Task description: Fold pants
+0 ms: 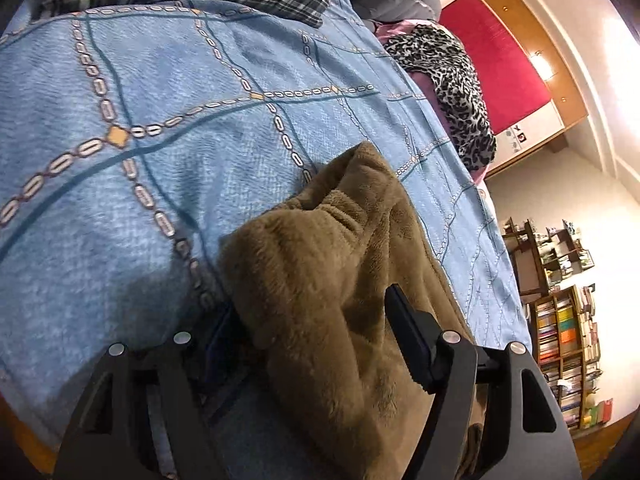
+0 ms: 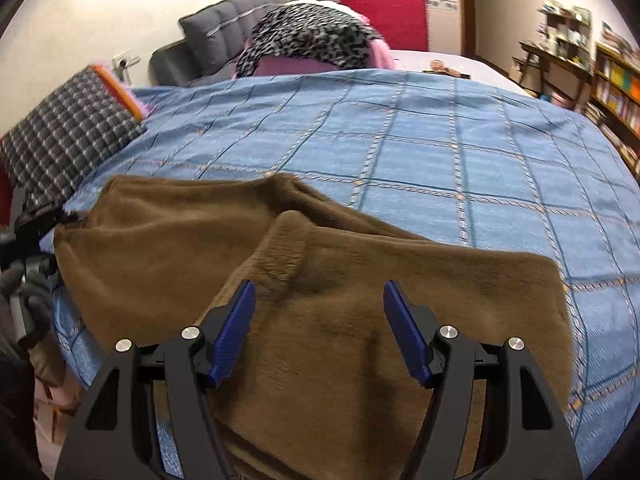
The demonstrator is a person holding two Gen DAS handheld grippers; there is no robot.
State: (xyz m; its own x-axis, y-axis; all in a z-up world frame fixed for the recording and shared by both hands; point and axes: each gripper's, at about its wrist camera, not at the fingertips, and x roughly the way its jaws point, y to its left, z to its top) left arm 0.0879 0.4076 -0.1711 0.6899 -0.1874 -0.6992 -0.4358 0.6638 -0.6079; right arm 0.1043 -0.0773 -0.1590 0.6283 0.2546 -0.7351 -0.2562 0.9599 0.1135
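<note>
Brown fleece pants (image 1: 320, 260) lie on a blue chain-patterned bedspread (image 1: 160, 120), the gathered waistband pointing away in the left wrist view. My left gripper (image 1: 312, 300) is open, straddling the waist end. Fabric bulges between its fingers and hides part of the left one; the right finger (image 1: 404, 320) shows no squeeze on the cloth. In the right wrist view the pants (image 2: 168, 248) spread wide across the bedspread (image 2: 440, 160) with one layer folded over another. My right gripper (image 2: 319, 285) hovers open over the upper layer, with nothing pinched between its blue pads.
A plaid pillow (image 2: 68, 140) lies at the bed's left, with a leopard-print cloth (image 2: 308, 36) over pink bedding and a grey headboard cushion (image 2: 224, 24) behind. Bookshelves (image 2: 616, 92) stand at the right wall. A grey-gloved hand (image 2: 28, 292) shows at the left edge.
</note>
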